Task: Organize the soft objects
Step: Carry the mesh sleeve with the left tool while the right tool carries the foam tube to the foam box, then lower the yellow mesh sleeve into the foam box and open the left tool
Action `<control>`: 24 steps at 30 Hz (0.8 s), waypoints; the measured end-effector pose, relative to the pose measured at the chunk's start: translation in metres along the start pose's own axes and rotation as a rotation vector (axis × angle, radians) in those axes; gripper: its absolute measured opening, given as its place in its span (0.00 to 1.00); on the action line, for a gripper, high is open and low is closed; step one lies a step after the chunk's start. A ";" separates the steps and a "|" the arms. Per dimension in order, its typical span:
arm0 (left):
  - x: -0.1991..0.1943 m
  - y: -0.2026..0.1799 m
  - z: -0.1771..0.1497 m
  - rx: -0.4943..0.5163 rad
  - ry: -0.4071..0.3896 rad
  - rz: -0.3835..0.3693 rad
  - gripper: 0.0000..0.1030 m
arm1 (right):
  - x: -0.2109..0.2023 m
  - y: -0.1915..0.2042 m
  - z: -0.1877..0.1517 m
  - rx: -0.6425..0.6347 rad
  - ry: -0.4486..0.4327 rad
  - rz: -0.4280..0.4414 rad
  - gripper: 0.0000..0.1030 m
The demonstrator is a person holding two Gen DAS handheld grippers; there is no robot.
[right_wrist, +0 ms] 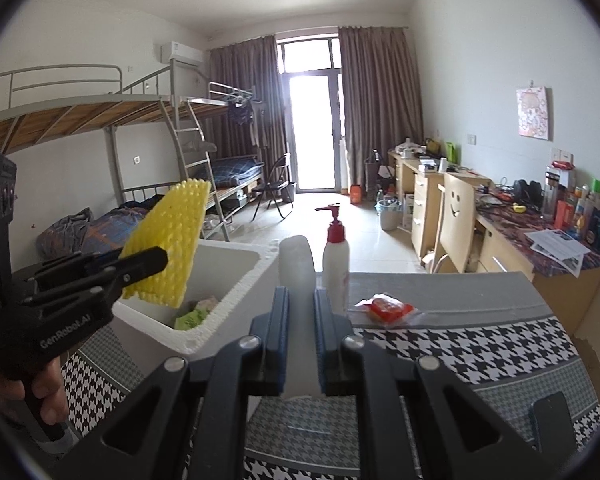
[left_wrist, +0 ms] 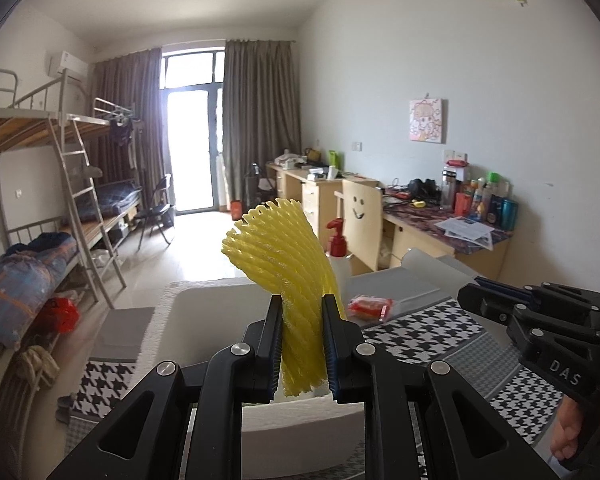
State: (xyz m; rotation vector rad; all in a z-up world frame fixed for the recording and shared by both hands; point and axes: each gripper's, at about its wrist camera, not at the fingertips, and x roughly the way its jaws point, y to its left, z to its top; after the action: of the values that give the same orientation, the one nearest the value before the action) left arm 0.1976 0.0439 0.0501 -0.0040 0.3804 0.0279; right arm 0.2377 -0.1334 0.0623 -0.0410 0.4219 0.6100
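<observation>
Left wrist view: left gripper (left_wrist: 302,340) jaws clamped on yellow foam net (left_wrist: 284,280), right gripper (right_wrist: 300,340) jaws on white foam sheet (right_wrist: 298,264).

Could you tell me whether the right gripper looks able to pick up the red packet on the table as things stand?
Probably not yet: the right gripper is shut on a white foam sheet, so its jaws are occupied. Otherwise the red packet lies unobstructed just ahead.

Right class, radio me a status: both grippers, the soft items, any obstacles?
Left gripper shut on yellow foam net, over white foam box. Right gripper shut on white foam piece. Path clear.
</observation>
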 end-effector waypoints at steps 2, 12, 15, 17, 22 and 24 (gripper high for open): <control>0.002 0.002 0.001 0.001 -0.003 0.023 0.19 | 0.004 0.002 0.003 -0.003 0.003 0.013 0.14; 0.015 0.012 0.000 -0.019 0.033 0.062 0.19 | 0.016 0.014 0.008 -0.022 0.025 0.051 0.14; 0.022 0.016 0.000 -0.025 0.050 0.061 0.19 | 0.020 0.017 0.010 -0.025 0.030 0.050 0.14; 0.023 0.019 -0.003 -0.027 0.058 0.062 0.19 | 0.021 0.018 0.011 -0.025 0.031 0.048 0.14; 0.034 0.026 -0.004 -0.040 0.089 0.061 0.19 | 0.025 0.022 0.012 -0.032 0.041 0.039 0.14; 0.037 0.028 -0.005 -0.045 0.103 0.063 0.19 | 0.027 0.023 0.012 -0.034 0.044 0.038 0.14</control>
State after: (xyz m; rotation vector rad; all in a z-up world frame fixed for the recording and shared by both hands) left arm 0.2289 0.0732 0.0318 -0.0385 0.4825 0.0988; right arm 0.2491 -0.0978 0.0651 -0.0793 0.4561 0.6546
